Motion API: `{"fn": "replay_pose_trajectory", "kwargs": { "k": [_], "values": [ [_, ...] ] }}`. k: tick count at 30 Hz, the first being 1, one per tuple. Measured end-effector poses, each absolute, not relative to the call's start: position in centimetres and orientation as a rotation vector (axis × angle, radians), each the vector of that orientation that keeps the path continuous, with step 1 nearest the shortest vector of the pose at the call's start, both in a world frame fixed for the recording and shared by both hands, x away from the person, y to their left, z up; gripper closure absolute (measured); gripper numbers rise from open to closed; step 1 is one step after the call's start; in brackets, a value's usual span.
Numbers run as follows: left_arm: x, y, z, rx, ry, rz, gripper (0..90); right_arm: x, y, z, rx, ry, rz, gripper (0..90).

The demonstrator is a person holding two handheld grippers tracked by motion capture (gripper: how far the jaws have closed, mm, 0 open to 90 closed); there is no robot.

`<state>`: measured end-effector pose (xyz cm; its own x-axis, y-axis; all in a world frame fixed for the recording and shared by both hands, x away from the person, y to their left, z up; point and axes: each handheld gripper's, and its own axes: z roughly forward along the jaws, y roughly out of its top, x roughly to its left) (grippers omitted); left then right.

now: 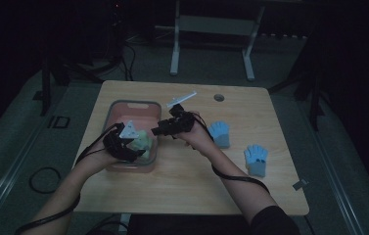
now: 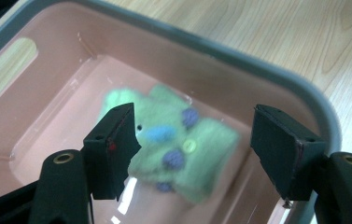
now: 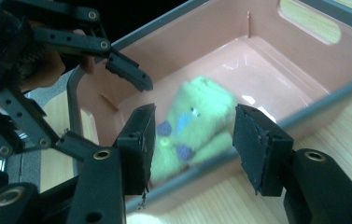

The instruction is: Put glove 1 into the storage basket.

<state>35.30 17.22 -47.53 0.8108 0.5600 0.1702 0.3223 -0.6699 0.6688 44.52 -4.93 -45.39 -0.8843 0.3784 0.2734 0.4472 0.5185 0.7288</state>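
We see 1 green glove [image 2: 178, 149] of fuzzy knit lying crumpled in the pink bin [image 2: 276, 84]. It carries blue and purple spots and 1 yellow-green button. It rests on the bin's glossy floor, close to the near wall, blurred in both gripper views, with no jaw touching it.

High view looks down; gripper views closely share the bin [image 2: 299, 88].

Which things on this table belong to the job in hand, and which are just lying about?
In the job:
green glove
pink bin
left gripper, jaws open
right gripper, jaws open

Lying about:
two blue gloves
white stick-like item, too dim to identify
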Motion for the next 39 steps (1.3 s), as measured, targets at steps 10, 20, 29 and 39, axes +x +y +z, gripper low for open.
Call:
{"fn": "replay_pose_trajectory", "kwargs": {
  "k": [10,20,29,39],
  "values": [
    [34.7,14.0,-46.6,2.333,0.672,0.462,32.1,43.9,-8.7,-46.1,-0.769,-2.697,-1.311,47.2],
    [34.0,10.4,-46.8,2.354,0.614,0.456,31.1,43.3,-12.3,-47.1,-0.822,-2.742,-1.297,47.3],
    [33.4,7.3,-47.8,2.348,0.571,0.426,19.9,42.8,-16.0,-47.6,-0.877,-2.781,-1.309,48.8],
    [32.7,4.7,-49.8,2.37,0.543,0.385,10.8,42.4,-19.6,-48.4,-0.936,-2.761,-1.329,48.8]
  ]
}}
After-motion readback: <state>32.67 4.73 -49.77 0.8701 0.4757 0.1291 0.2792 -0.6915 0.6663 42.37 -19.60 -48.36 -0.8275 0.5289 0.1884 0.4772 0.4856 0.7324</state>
